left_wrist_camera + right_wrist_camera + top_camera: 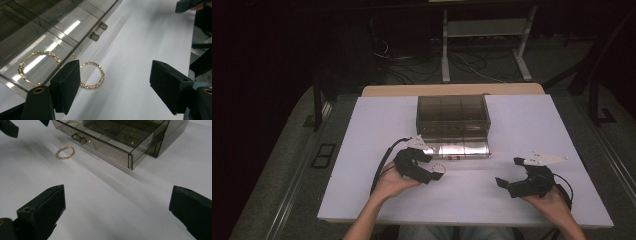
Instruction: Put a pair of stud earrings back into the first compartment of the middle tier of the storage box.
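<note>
A gold chain bracelet (93, 86) lies flat on the white table (522, 125), just in front of the pulled-out drawer (462, 149) of a smoky clear box (452, 115). My left gripper (115, 85) stands open just over the table. Its left pad is beside the bracelet (439, 168) and no pad presses on it. A second gold bracelet (47, 52) rests inside the drawer (112, 142). My right gripper (117, 212) is open and holds nothing, low over the table at the right (508, 172). From there the loose bracelet (63, 158) lies far off to its left.
The drawer's front wall has a small handle (98, 31) and juts toward me. The box has several compartments. Bare white table lies between the two hands and to the right of the box. The table's near edge (462, 220) is just behind my wrists.
</note>
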Action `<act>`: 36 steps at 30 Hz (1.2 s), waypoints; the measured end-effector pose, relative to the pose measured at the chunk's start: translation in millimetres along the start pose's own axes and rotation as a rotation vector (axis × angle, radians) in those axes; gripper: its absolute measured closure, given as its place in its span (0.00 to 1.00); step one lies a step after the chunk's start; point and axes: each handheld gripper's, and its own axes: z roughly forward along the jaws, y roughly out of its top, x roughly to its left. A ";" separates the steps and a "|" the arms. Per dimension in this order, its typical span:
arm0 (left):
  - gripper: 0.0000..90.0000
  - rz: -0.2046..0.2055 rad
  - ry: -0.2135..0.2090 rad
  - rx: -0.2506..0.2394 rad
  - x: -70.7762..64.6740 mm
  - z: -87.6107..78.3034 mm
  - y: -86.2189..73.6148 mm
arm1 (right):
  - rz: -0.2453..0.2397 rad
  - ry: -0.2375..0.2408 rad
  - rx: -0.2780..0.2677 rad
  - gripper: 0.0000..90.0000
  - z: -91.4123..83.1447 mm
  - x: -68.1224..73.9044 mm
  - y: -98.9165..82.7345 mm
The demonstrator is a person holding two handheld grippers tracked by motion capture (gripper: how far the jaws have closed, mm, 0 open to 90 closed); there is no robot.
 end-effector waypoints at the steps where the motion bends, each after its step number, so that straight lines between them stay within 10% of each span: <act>1: 0.24 0.010 0.007 0.008 -1.0 1.5 0.2 | 0.000 0.000 0.001 0.00 0.0 0.0 0.0; 36: 0.36 0.068 0.011 0.089 -2.6 40.9 -4.7 | -0.017 0.006 0.005 0.00 0.4 1.3 0.0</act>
